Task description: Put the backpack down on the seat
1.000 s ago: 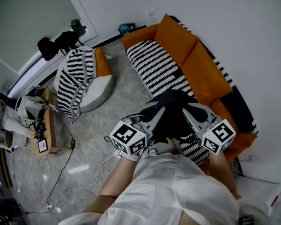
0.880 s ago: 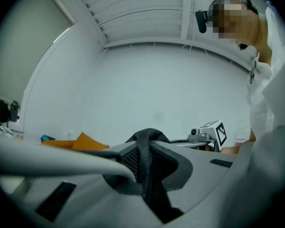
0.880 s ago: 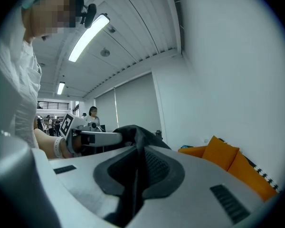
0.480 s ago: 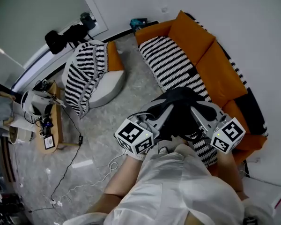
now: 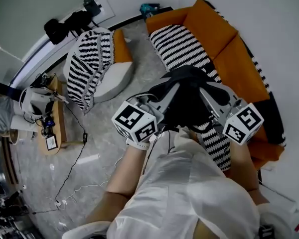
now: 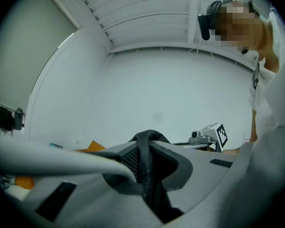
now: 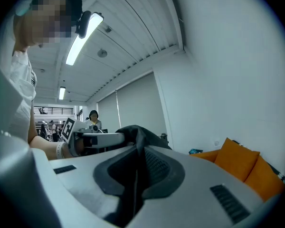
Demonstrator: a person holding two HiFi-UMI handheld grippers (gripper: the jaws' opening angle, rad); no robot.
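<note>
The orange sofa (image 5: pixel 224 59) carries a black-and-white striped seat (image 5: pixel 182 46). The black backpack (image 5: pixel 187 103) hangs in the air between the two tongs, over the front edge of that seat and about midway along it, not yet resting on it.

Handling, as judged: a soft fabric body that sags and folds under its own weight. It is not fragile. Its weight cannot be told.

The left tongs (image 6: pixel 145 160) are clamped on a black webbing strap (image 6: pixel 143 148) of the backpack. The right tongs (image 7: pixel 135 170) are clamped on a fold of its black material. Webbing of this kind is probably not slippery and suits a pinch grip. Taking hold on both sides should keep the load level.
</note>
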